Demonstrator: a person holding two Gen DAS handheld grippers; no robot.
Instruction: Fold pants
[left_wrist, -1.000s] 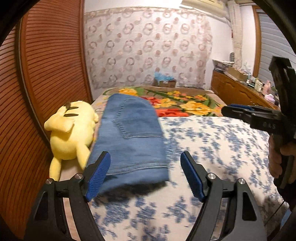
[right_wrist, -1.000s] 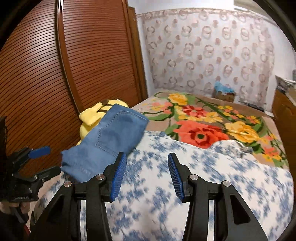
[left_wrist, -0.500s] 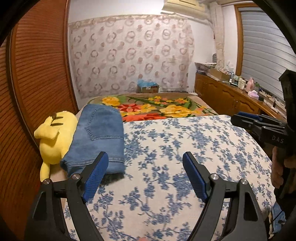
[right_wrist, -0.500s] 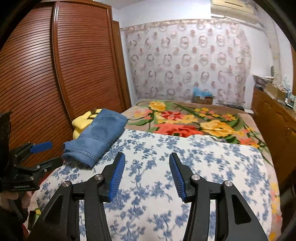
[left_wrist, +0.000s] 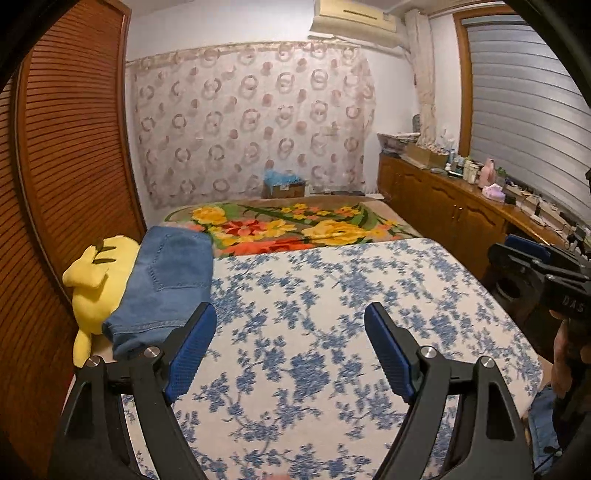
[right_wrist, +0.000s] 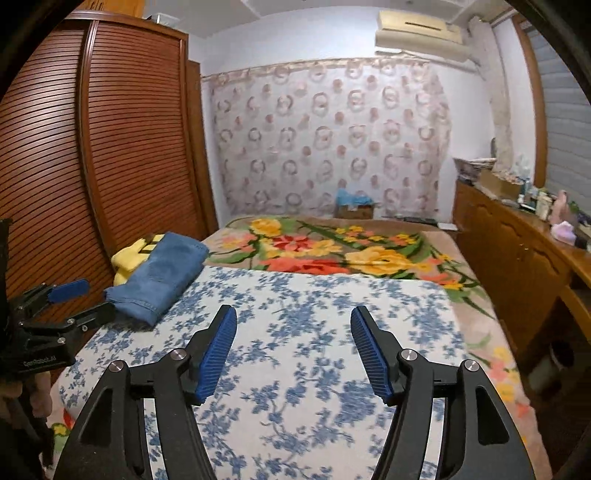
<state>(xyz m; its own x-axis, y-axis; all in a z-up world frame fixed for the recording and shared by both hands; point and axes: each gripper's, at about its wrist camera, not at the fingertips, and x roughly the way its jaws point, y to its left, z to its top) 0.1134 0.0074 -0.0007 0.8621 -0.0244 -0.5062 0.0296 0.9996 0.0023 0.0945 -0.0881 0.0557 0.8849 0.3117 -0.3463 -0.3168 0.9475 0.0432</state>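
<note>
The folded blue denim pants (left_wrist: 168, 284) lie at the left edge of the bed, partly on a yellow plush toy (left_wrist: 98, 277). They also show in the right wrist view (right_wrist: 162, 273). My left gripper (left_wrist: 290, 347) is open and empty, held above the blue-flowered cover (left_wrist: 332, 295), to the right of the pants and apart from them. My right gripper (right_wrist: 293, 350) is open and empty over the same cover (right_wrist: 314, 314). Each gripper shows at the edge of the other's view: the right one (left_wrist: 532, 258) and the left one (right_wrist: 62, 299).
A bright flowered blanket (left_wrist: 295, 225) covers the far half of the bed. A slatted wooden wardrobe (right_wrist: 92, 147) stands along the left. A wooden cabinet (left_wrist: 461, 214) with small items runs along the right. A box (left_wrist: 284, 188) sits by the curtained far wall.
Both grippers have drawn back and up from the pants. The folded pants stay on the left of the bed and now look smaller and farther off.
</note>
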